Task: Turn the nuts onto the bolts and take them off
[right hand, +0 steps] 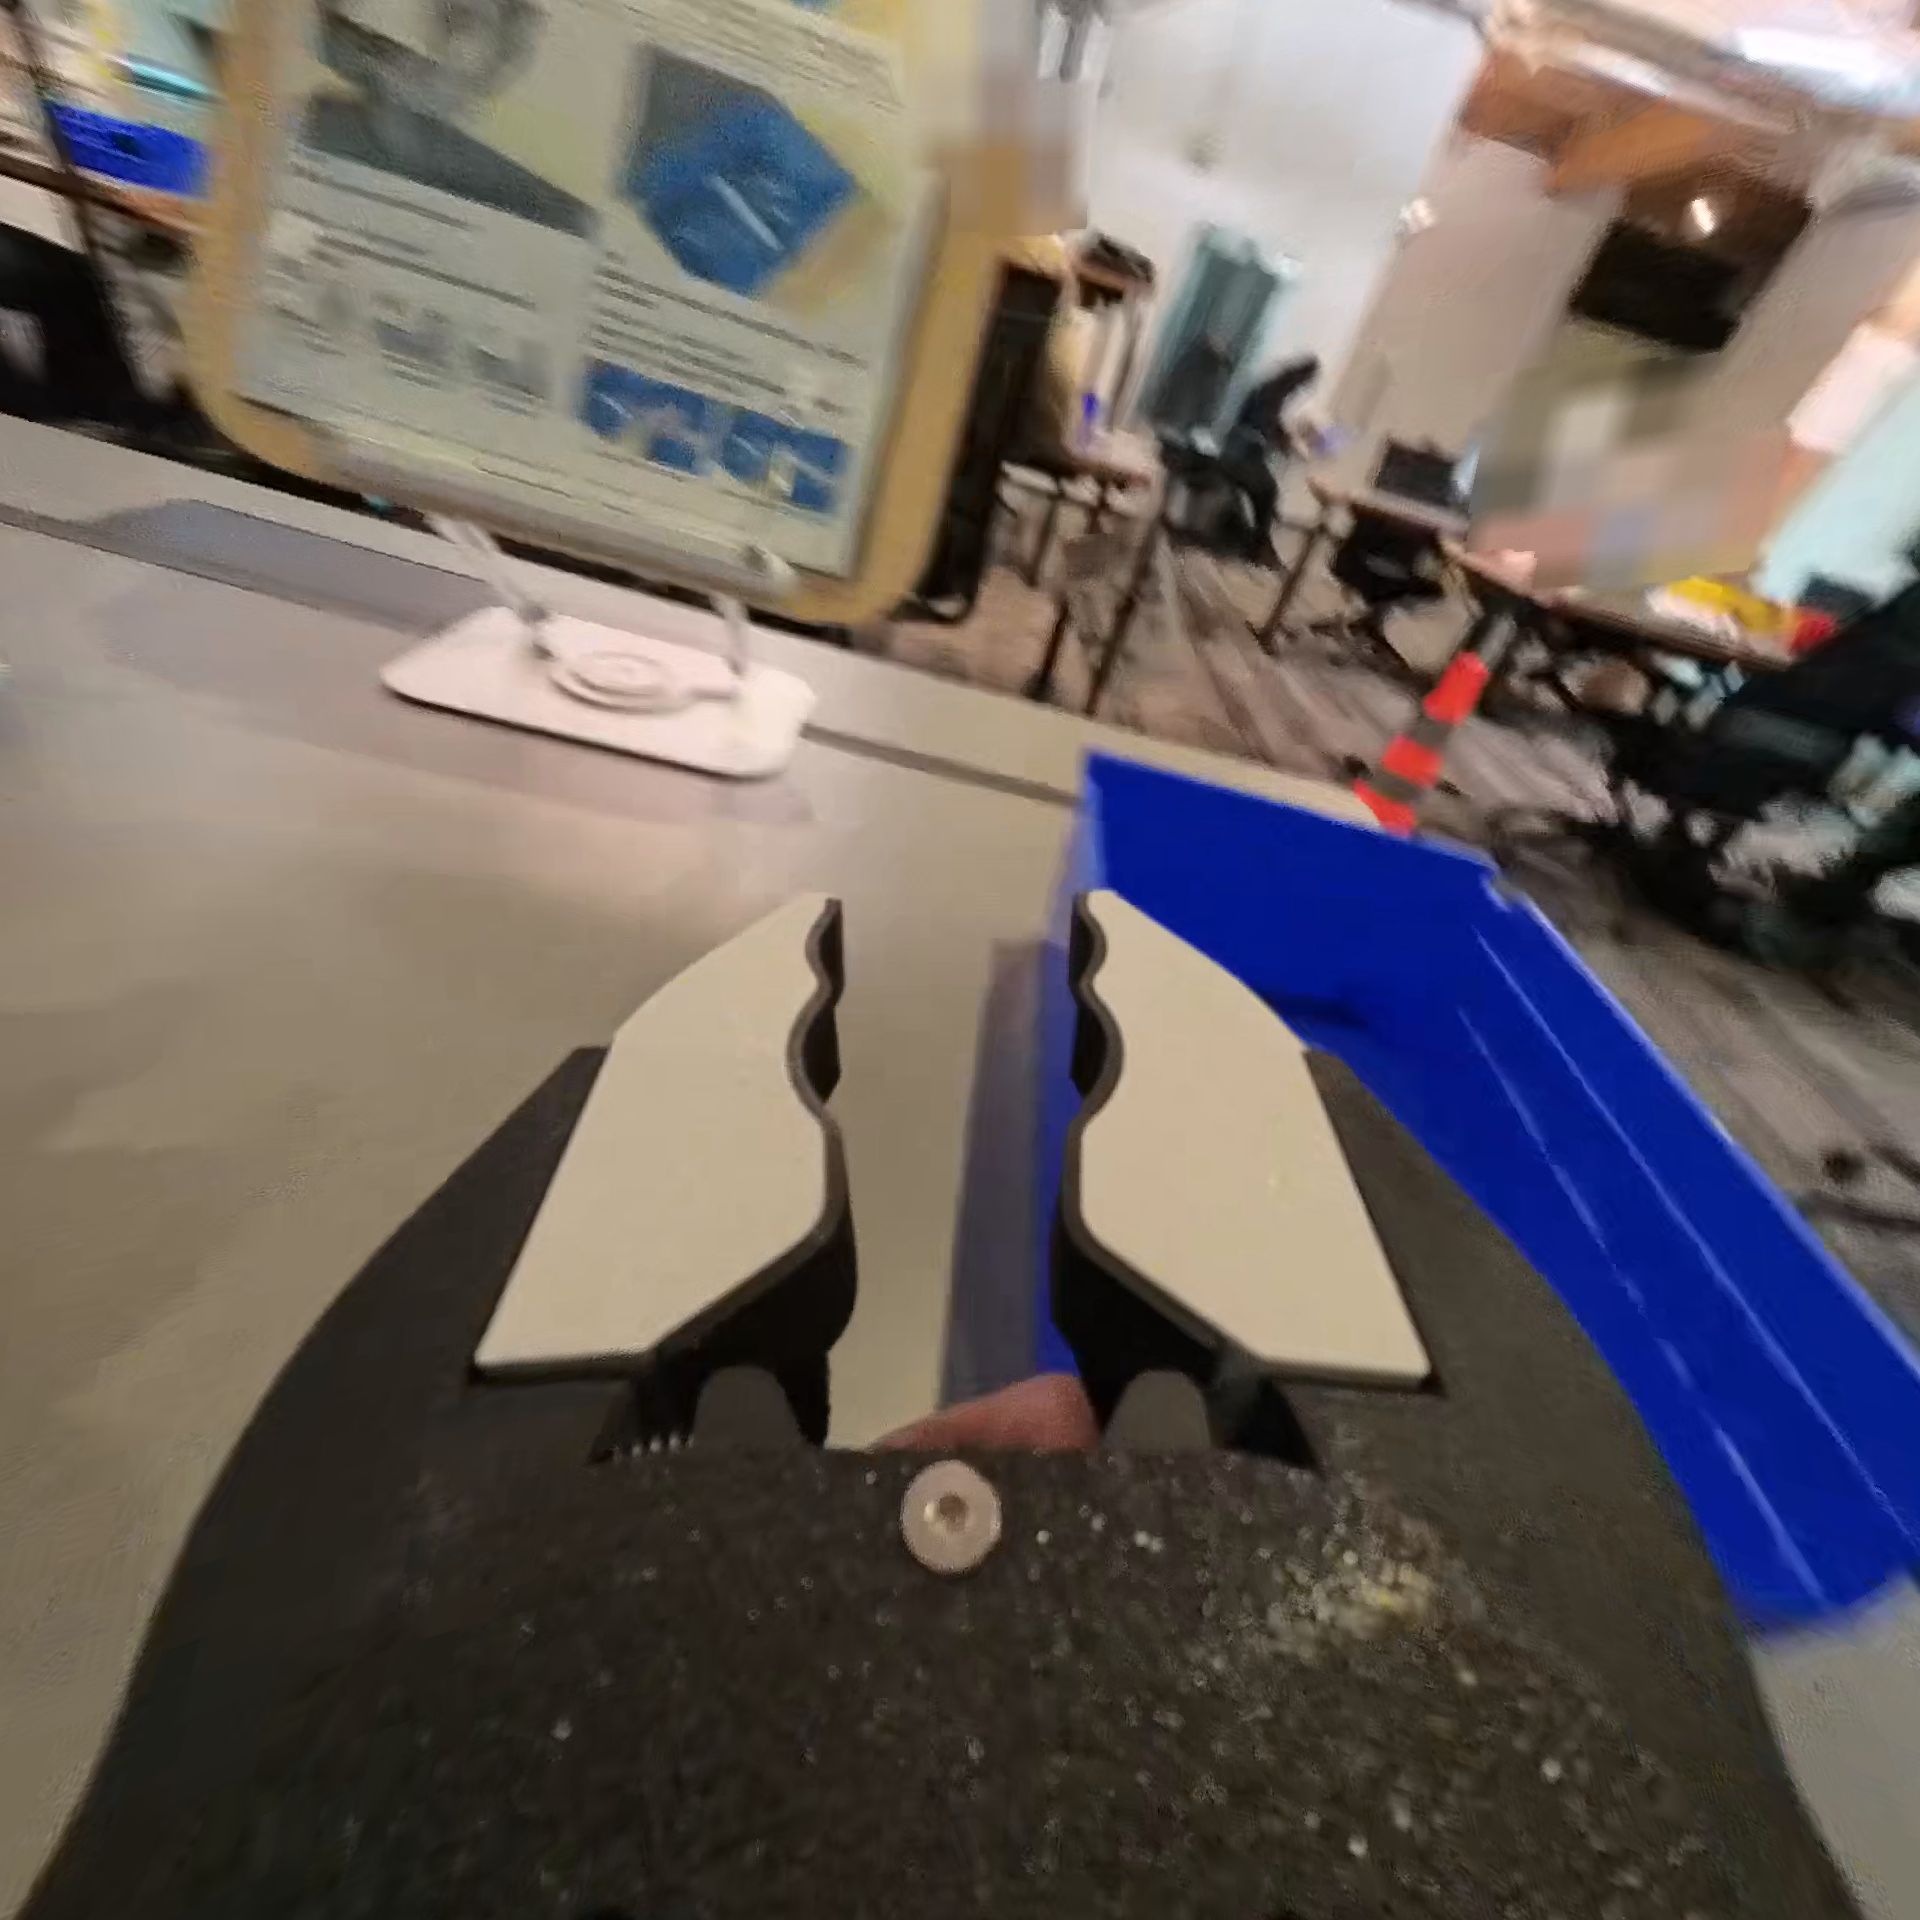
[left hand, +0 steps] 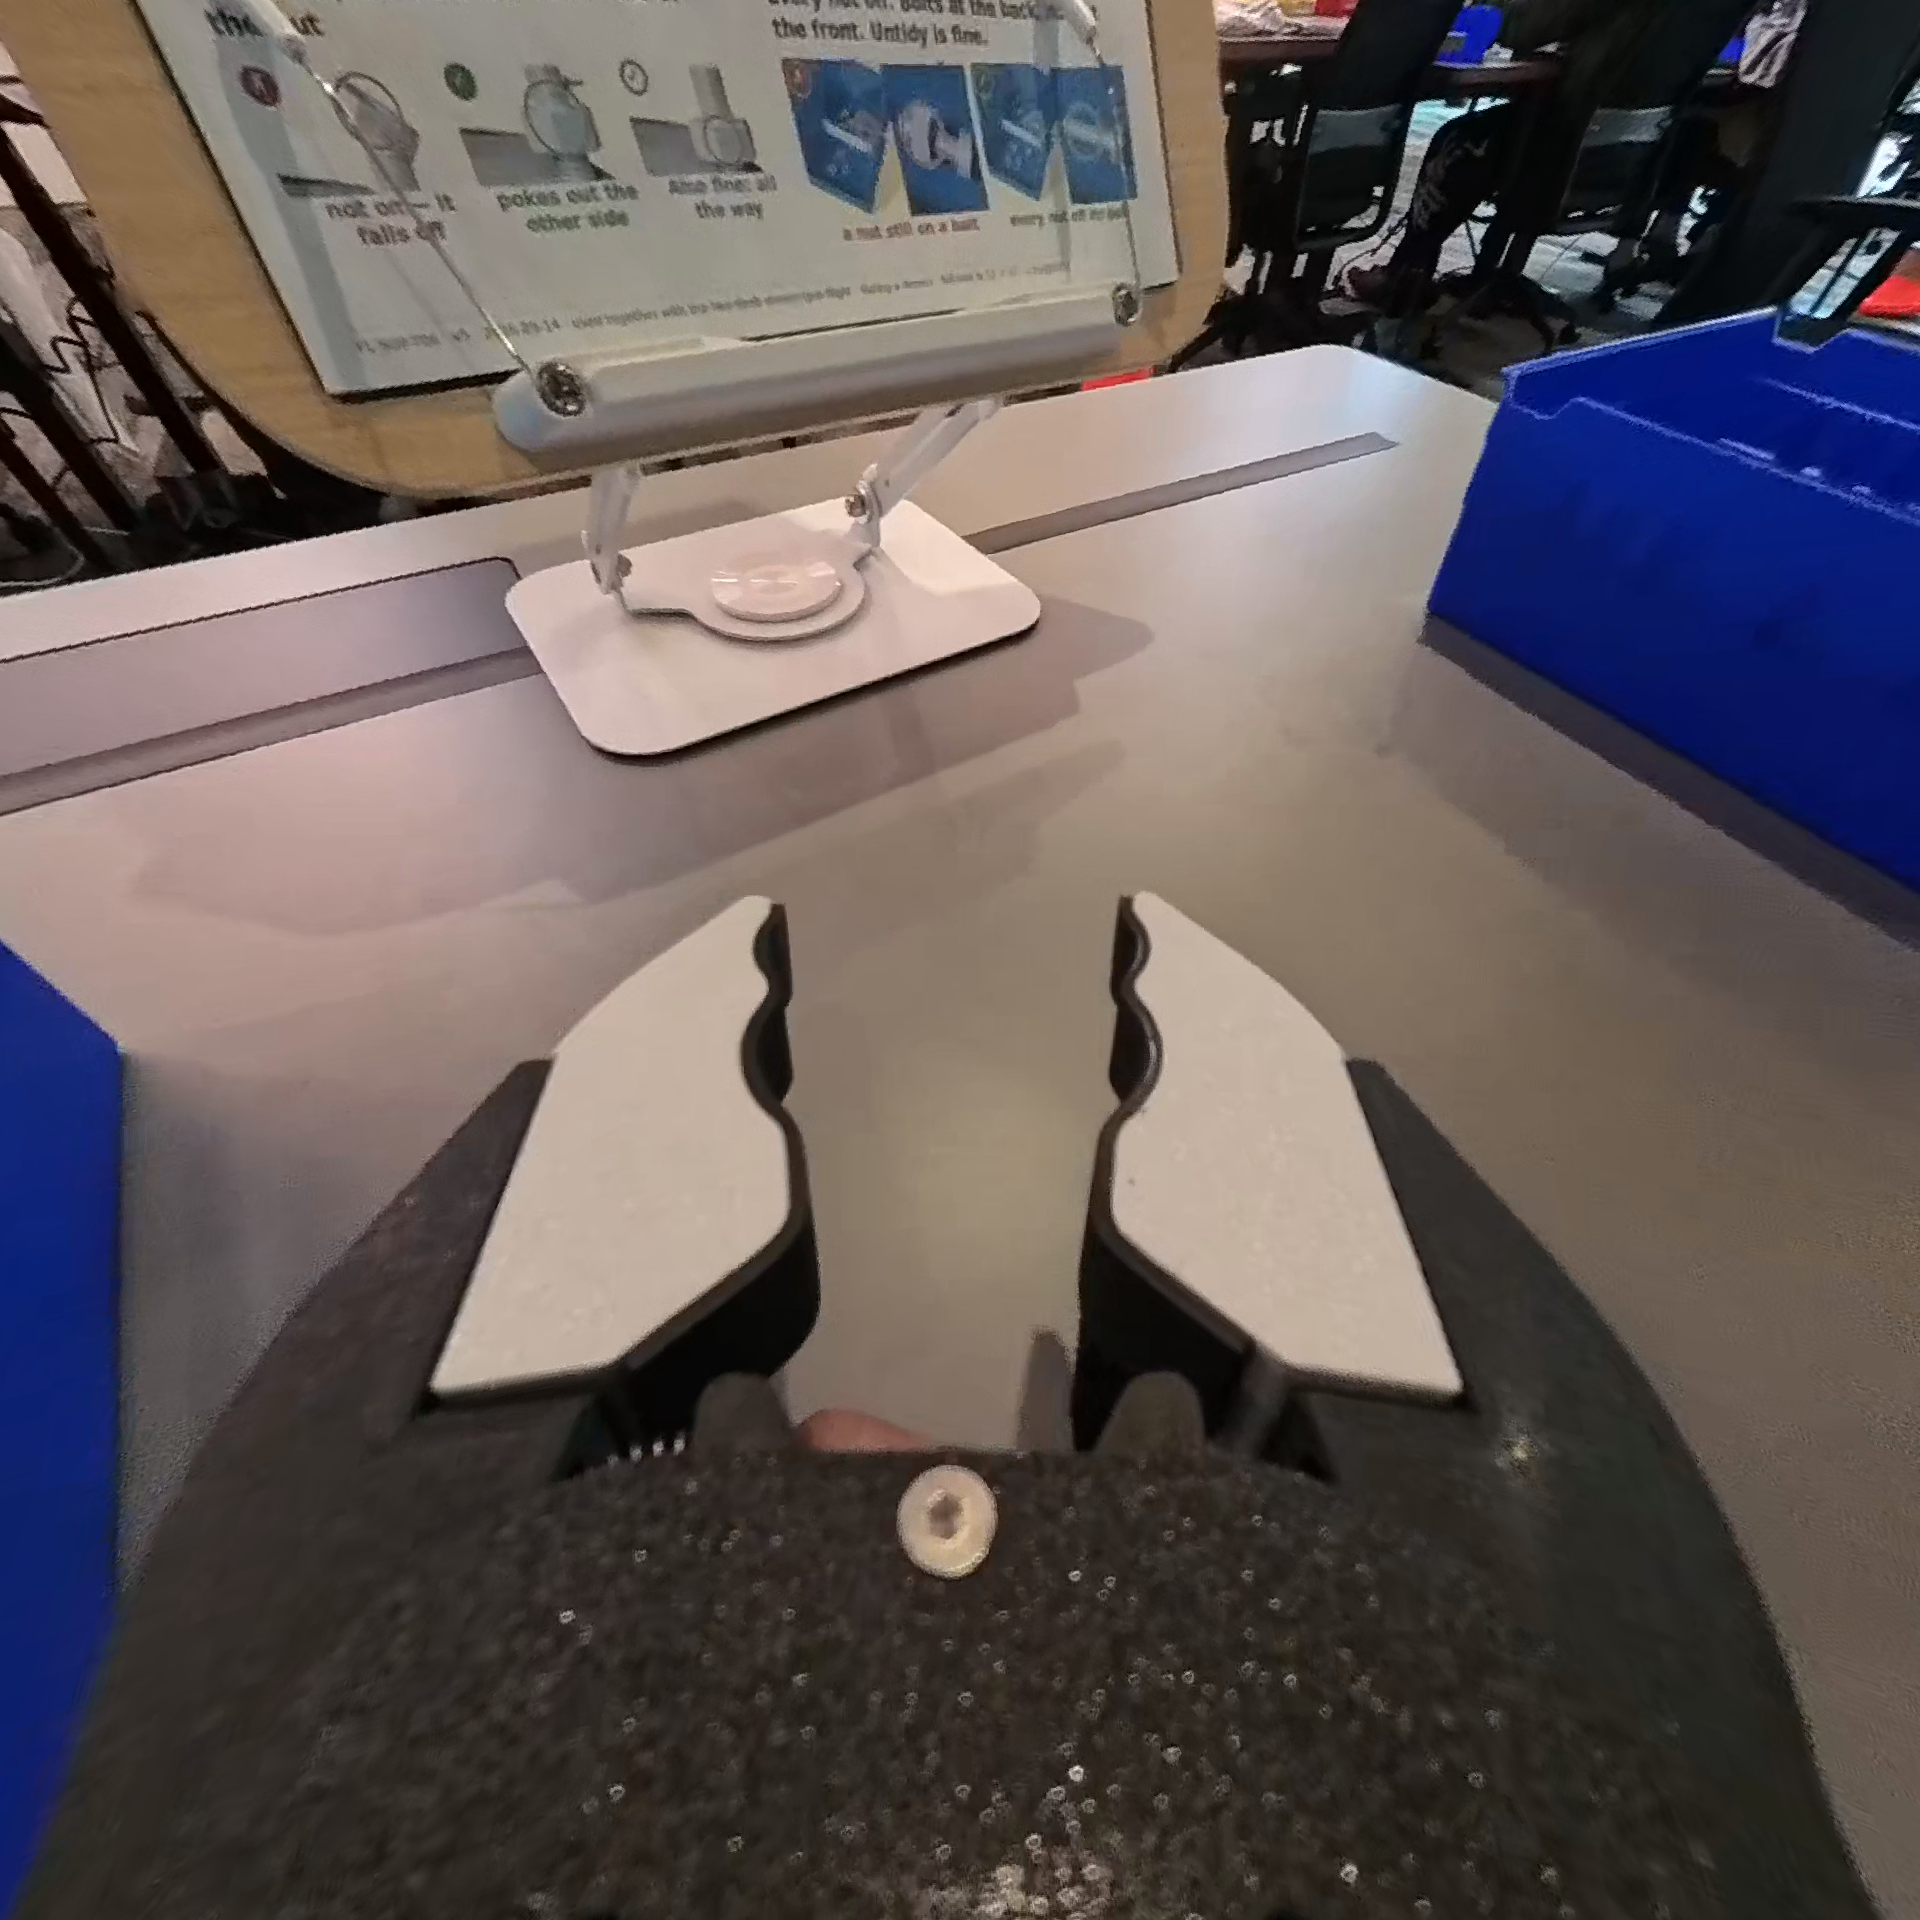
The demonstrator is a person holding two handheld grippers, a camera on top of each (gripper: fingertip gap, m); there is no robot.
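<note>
**A shared workroom with rows of tables**

A grey table (left hand: 1195,727) is filling the foreground; a printed instruction sheet (left hand: 665,156) is standing on it, clipped to a wooden board on a white stand (left hand: 769,623); blue plastic bins (left hand: 1683,582) are sitting at its sides; beyond, more tables (right hand: 1621,613) and dark office chairs (right hand: 1382,561) are lining an open room; a laptop (right hand: 1423,473) is resting on one table; an orange cone (right hand: 1418,748) is standing on the floor; a person (right hand: 1262,436) is sitting at a far desk.
</note>
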